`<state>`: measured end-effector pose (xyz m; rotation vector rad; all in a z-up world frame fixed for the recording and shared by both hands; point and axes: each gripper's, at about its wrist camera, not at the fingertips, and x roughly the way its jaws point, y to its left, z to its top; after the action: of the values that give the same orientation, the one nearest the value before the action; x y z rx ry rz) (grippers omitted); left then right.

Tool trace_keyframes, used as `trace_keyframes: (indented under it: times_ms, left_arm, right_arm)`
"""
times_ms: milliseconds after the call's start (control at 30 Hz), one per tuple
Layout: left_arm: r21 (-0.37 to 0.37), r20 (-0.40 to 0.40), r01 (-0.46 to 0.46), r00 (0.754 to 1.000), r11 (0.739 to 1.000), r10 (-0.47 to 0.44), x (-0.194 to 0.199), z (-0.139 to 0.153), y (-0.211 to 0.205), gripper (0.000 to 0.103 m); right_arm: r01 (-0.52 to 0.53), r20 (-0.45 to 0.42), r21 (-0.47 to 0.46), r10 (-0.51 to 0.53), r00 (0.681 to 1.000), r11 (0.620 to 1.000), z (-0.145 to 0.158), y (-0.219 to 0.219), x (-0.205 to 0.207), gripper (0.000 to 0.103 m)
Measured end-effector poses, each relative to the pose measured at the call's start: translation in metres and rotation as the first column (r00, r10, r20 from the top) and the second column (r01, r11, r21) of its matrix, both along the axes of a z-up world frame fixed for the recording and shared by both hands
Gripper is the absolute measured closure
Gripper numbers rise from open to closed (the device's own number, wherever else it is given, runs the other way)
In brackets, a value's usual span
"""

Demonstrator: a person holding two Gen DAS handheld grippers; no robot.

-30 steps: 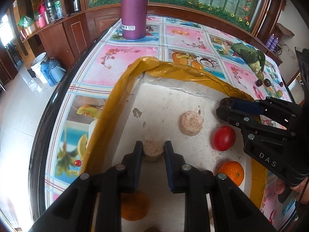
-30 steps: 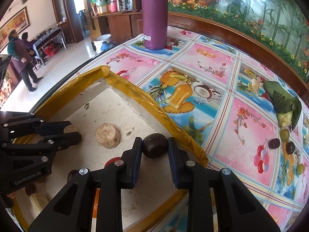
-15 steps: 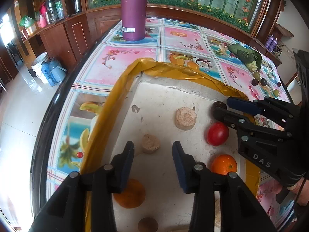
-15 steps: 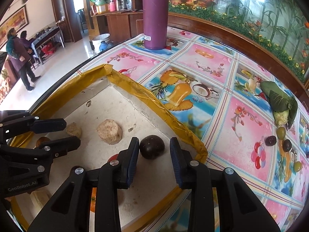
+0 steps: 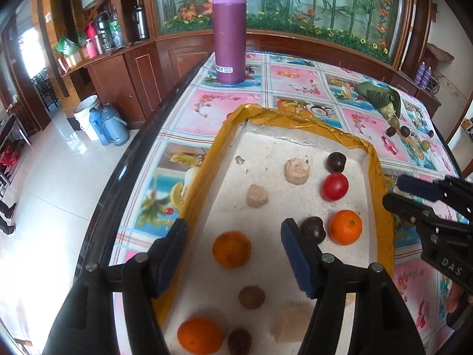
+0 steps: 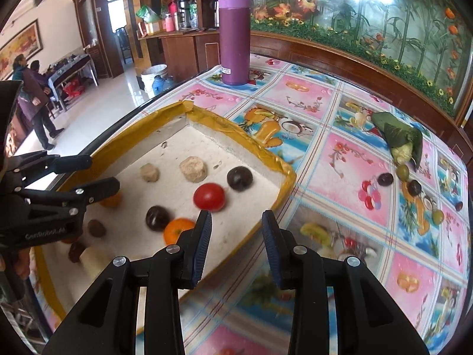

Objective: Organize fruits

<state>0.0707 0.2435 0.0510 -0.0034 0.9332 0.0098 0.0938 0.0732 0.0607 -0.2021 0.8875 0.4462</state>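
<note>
A white foam tray with a yellow taped rim (image 5: pixel 295 121) (image 6: pixel 236 130) holds several fruits. Among them are a tan piece (image 5: pixel 257 195), a dark round fruit (image 5: pixel 336 161) (image 6: pixel 239 178), a red tomato (image 5: pixel 335 186) (image 6: pixel 209 196) and oranges (image 5: pixel 232 250) (image 5: pixel 345 227). My left gripper (image 5: pixel 232 226) (image 6: pixel 102 173) hovers above the tray's near half, its jaws opening with nothing between them. My right gripper (image 6: pixel 236 216) (image 5: pixel 394 190) hangs over the tray's right rim, its jaws opening and empty too. Loose small fruits (image 6: pixel 402 172) lie on the tablecloth at the right.
A tall purple bottle (image 5: pixel 229 34) (image 6: pixel 235 35) stands at the table's far end. A green leaf-wrapped bundle (image 6: pixel 399 136) lies beside the loose fruits. The table's dark edge (image 5: pixel 124 177) runs along the left, with floor and people beyond.
The left gripper let go of the tan piece and the right let go of the dark fruit. Both have opened and drawn back and upward, so more of the tray shows.
</note>
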Motion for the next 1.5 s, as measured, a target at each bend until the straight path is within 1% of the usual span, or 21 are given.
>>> trace_keyframes:
  times_ms: [67,100,167,267,333,367,433,500,600,667,700,767,867,1000,1100,1167,1233,1367,1467,1500]
  left_arm:
    - [-0.013,0.015,-0.025,1.0,1.0,0.025,-0.012,0.004,0.001,0.026]
    - [-0.019,0.021,-0.039,0.999,0.999,0.04,-0.018,0.006,0.001,0.024]
    - [-0.028,0.048,-0.082,0.995,0.996,0.083,-0.033,0.01,0.001,0.015]
    - [-0.063,0.079,-0.137,0.987,0.989,0.142,-0.058,0.014,0.0,0.012]
    - [-0.087,0.085,-0.173,0.98,0.981,0.181,-0.074,0.014,-0.002,0.01]
    - [-0.101,0.081,-0.191,0.977,0.976,0.199,-0.082,0.014,-0.004,0.009]
    - [-0.121,0.076,-0.218,0.971,0.968,0.228,-0.096,0.011,-0.009,0.009]
    - [-0.119,0.076,-0.247,0.963,0.962,0.257,-0.112,0.007,-0.016,0.009]
    - [-0.111,0.044,-0.306,0.949,0.945,0.313,-0.131,0.003,-0.026,0.009]
    - [-0.099,0.041,-0.326,0.943,0.94,0.331,-0.144,0.001,-0.032,0.009]
    - [-0.083,0.042,-0.343,0.937,0.936,0.347,-0.151,0.0,-0.034,0.009]
    - [-0.064,0.04,-0.361,0.931,0.93,0.364,-0.16,-0.001,-0.036,0.003]
    - [-0.047,0.033,-0.36,0.932,0.932,0.361,-0.168,-0.001,-0.037,0.002]
    - [-0.025,0.071,-0.336,0.939,0.941,0.337,-0.173,0.001,-0.034,0.002]
    - [-0.011,0.05,-0.333,0.942,0.943,0.333,-0.172,-0.002,-0.028,0.001]
    - [-0.006,0.054,-0.318,0.947,0.948,0.318,-0.17,-0.003,-0.025,0.001]
    - [0.014,0.071,-0.322,0.945,0.947,0.32,-0.169,0.0,-0.022,0.001]
    - [0.037,0.083,-0.338,0.939,0.941,0.334,-0.169,0.003,-0.017,0.001]
    - [0.02,0.132,-0.349,0.93,0.937,0.343,-0.175,0.005,-0.011,0.001]
    - [0.01,0.148,-0.34,0.931,0.94,0.335,-0.177,0.005,-0.009,0.001]
  right_arm:
    - [0.001,-0.004,0.006,0.0,1.0,1.0,0.002,-0.004,-0.014,0.069]
    - [0.002,-0.006,0.009,-0.002,1.0,1.0,0.003,-0.007,-0.02,0.067]
    - [0.008,-0.019,0.016,-0.007,1.0,1.0,0.004,-0.012,-0.034,0.065]
    - [0.003,-0.039,0.023,-0.002,0.999,1.0,0.003,-0.02,-0.055,0.064]
    - [0.007,-0.024,0.002,-0.007,1.0,1.0,0.004,-0.024,-0.072,0.062]
    - [0.009,-0.015,-0.003,-0.009,1.0,1.0,0.004,-0.026,-0.08,0.059]
    - [0.023,0.005,0.012,-0.024,1.0,1.0,0.007,-0.033,-0.095,0.037]
    - [0.027,0.038,0.029,-0.028,0.999,0.999,0.011,-0.04,-0.112,0.03]
    - [0.009,0.073,0.008,-0.009,0.997,1.0,0.014,-0.045,-0.131,0.029]
    - [0.009,0.093,-0.024,-0.007,0.996,1.0,0.013,-0.047,-0.14,0.025]
    - [0.007,0.097,-0.029,-0.004,0.995,1.0,0.013,-0.049,-0.143,0.024]
    - [0.005,0.094,-0.018,-0.004,0.996,1.0,0.011,-0.053,-0.149,0.024]
    - [0.021,0.084,-0.007,-0.02,0.996,1.0,0.008,-0.057,-0.154,0.02]
    - [0.042,0.072,-0.004,-0.041,0.997,0.999,0.006,-0.056,-0.166,0.02]
    - [0.063,0.088,-0.019,-0.061,0.994,0.998,0.007,-0.049,-0.171,0.02]
    - [0.069,0.092,-0.002,-0.069,0.993,0.998,0.007,-0.045,-0.175,0.02]
    - [0.081,0.105,-0.005,-0.08,0.991,0.997,0.006,-0.04,-0.179,0.02]
    - [0.102,0.098,-0.024,-0.099,0.99,0.995,0.003,-0.031,-0.182,0.02]
    - [0.111,0.09,-0.029,-0.108,0.99,0.993,0.002,-0.026,-0.184,0.02]
    - [0.114,0.092,-0.035,-0.11,0.99,0.993,0.001,-0.024,-0.185,0.02]
